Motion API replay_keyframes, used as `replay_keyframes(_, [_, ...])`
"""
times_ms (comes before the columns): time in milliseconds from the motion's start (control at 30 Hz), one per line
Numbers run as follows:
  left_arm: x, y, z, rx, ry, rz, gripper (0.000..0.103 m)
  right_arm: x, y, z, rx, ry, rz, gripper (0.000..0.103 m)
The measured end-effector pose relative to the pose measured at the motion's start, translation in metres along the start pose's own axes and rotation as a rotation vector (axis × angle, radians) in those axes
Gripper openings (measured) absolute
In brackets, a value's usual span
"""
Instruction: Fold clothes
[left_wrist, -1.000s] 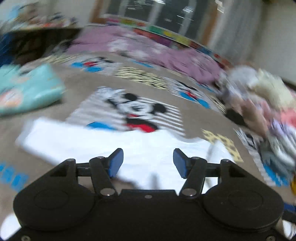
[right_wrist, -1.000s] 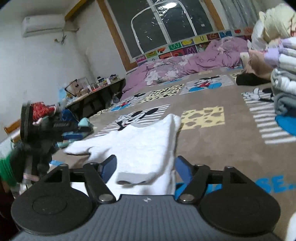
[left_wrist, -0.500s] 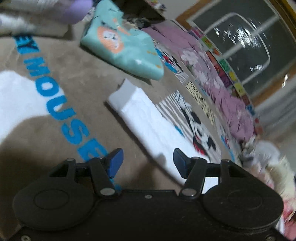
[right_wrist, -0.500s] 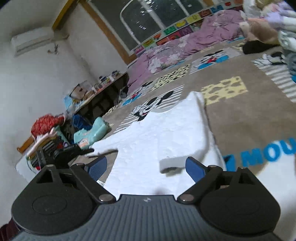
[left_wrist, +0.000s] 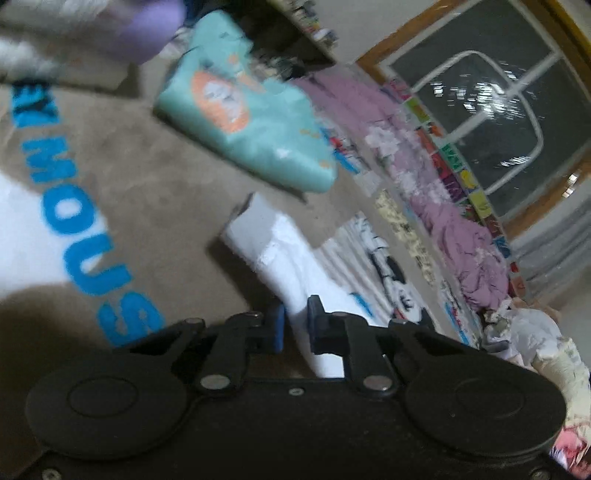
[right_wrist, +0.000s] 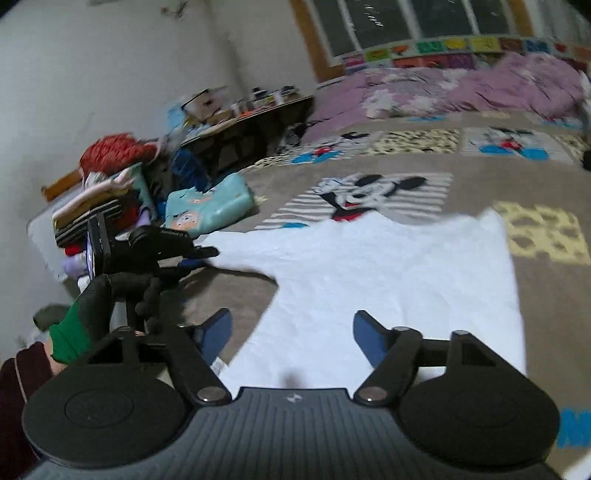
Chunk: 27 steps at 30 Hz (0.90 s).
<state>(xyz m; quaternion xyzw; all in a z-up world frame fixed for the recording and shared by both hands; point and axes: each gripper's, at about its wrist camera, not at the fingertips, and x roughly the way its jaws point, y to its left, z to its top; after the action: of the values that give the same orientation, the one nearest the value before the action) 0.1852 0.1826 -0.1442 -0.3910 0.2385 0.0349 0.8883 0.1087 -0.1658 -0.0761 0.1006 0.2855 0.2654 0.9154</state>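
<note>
A white long-sleeved shirt (right_wrist: 388, 273) lies flat on the Mickey Mouse carpet. Its left sleeve (left_wrist: 273, 251) stretches out across the carpet in the left wrist view. My left gripper (left_wrist: 295, 325) is shut on that white sleeve, with the cloth pinched between the blue pads. It also shows at the left of the right wrist view (right_wrist: 199, 253), held by a gloved hand. My right gripper (right_wrist: 291, 332) is open and empty, low over the shirt's near hem.
A folded teal garment (left_wrist: 251, 107) lies beyond the sleeve (right_wrist: 207, 206). Stacked folded clothes (right_wrist: 99, 206) stand at the left. A purple duvet (right_wrist: 461, 88) runs along the window wall. A heap of clothes (left_wrist: 535, 343) lies at the right.
My left gripper went from open to shut on the white sleeve. My right gripper stayed open and swung left over the shirt body.
</note>
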Motion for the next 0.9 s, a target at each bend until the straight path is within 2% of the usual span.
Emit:
replay_keyframes(100, [-0.005, -0.018, -0.006, 0.098, -0.021, -0.049, 0.01, 0.01, 0.001, 0.016, 0.032, -0.019, 0.028, 0.066])
replay_keyframes(300, [-0.009, -0.05, -0.022, 0.276, -0.043, -0.122, 0.01, 0.028, 0.003, 0.045, 0.069, -0.043, 0.054, 0.065])
replay_keyframes(433, [-0.002, -0.069, -0.031, 0.394, -0.012, -0.226, 0.01, 0.045, 0.006, 0.064, 0.111, -0.043, 0.08, 0.065])
replay_keyframes(533, [0.001, -0.077, -0.039, 0.471, -0.005, -0.23, 0.01, 0.06, 0.01, 0.075, 0.119, -0.03, 0.095, 0.065])
replay_keyframes(900, [0.007, -0.093, -0.063, 0.648, 0.009, -0.211, 0.01, 0.106, 0.016, 0.097, 0.132, 0.038, 0.083, 0.065])
